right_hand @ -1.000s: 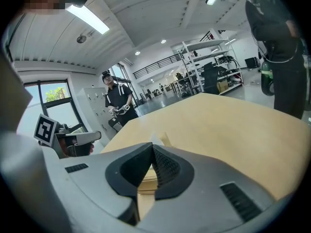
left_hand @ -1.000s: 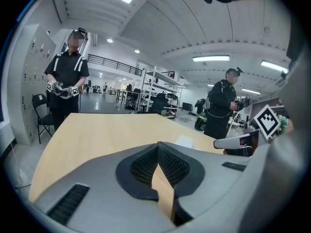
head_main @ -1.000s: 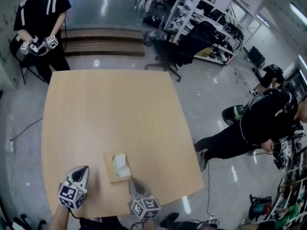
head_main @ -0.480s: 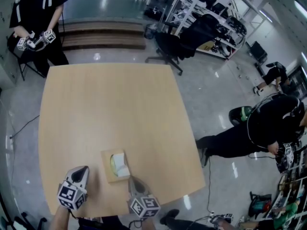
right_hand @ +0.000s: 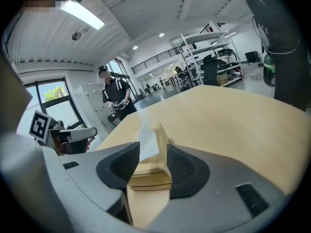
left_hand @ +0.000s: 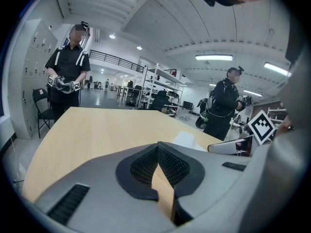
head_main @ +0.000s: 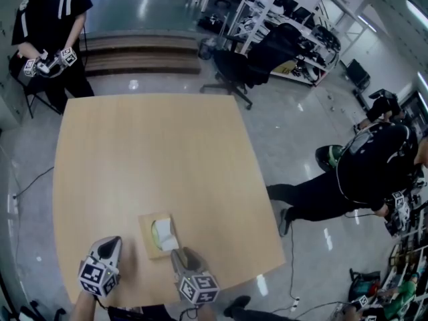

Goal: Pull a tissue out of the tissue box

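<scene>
A tan tissue box (head_main: pixel 148 239) lies near the front edge of the wooden table (head_main: pixel 147 152), and a white tissue (head_main: pixel 164 233) sticks up from its slot. My right gripper (head_main: pixel 176 253) sits just behind the box's near end. Its jaws are opening. In the right gripper view the box (right_hand: pixel 151 174) and the upright tissue (right_hand: pixel 146 139) stand just ahead of the gap, and the right gripper (right_hand: pixel 148 153) does not press on them. My left gripper (head_main: pixel 111 244) rests left of the box. In its own view the left gripper (left_hand: pixel 158 147) is shut on nothing.
A person (head_main: pixel 47 25) with grippers stands beyond the table's far left corner. Another person (head_main: pixel 361 172) bends over at the right. An office chair (head_main: pixel 234 72) and shelving (head_main: pixel 287 19) stand behind the table.
My right gripper has edged left toward the box's near end and looks wider at its tip. The left gripper has stayed put.
</scene>
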Demonstrator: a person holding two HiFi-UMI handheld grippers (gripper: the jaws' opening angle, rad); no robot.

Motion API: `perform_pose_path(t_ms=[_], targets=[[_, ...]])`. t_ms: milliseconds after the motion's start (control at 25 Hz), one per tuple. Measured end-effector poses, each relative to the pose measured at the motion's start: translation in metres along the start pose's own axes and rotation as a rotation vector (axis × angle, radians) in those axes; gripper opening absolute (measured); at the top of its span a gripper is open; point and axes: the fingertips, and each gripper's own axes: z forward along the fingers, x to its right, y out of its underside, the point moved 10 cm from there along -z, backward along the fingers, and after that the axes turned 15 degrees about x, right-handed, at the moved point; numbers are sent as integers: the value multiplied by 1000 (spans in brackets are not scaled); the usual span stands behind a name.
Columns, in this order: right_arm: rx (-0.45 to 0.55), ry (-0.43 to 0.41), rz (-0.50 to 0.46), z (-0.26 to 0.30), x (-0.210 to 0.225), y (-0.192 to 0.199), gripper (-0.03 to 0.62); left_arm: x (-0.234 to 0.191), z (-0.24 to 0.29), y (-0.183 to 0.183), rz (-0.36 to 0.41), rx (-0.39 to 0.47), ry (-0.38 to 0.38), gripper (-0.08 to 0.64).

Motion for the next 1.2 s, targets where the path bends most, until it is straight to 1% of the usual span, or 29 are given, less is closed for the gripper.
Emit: perform_pose_path(t_ms=[80, 320, 520, 600, 720, 880, 960, 1040, 1120, 1200], targets=[[-8, 8, 1, 3, -2, 3, 193, -2, -1, -2, 3, -2, -3, 8], [-8, -1, 47, 7, 3, 7, 193, -1, -1, 0, 6, -7, -17, 8], [-23, -38, 22, 13, -3, 7, 193, -1, -2, -3, 7, -15, -25, 8], [-30, -46, 9, 14, -4, 6, 192, 0, -1, -7, 11, -20, -16, 8], [-33, -29, -11, 15, -3, 9, 130, -1, -2, 2, 0, -9, -14, 8], [-33, -9, -17, 13, -2, 9, 85, -1, -3, 2, -3, -6, -26, 8], [-26, 5, -20, 12, 0, 8, 33, -1, -3, 3, -2, -1, -26, 8], [-22, 9, -16, 13, 2, 9, 28, -1, -1, 3, 1, 1, -28, 8], [-22, 9, -12, 14, 3, 9, 2, -2, 0, 4, 1, -2, -30, 8], [-26, 7, -14, 14, 2, 9, 2, -1, -1, 5, -4, -1, -26, 8]])
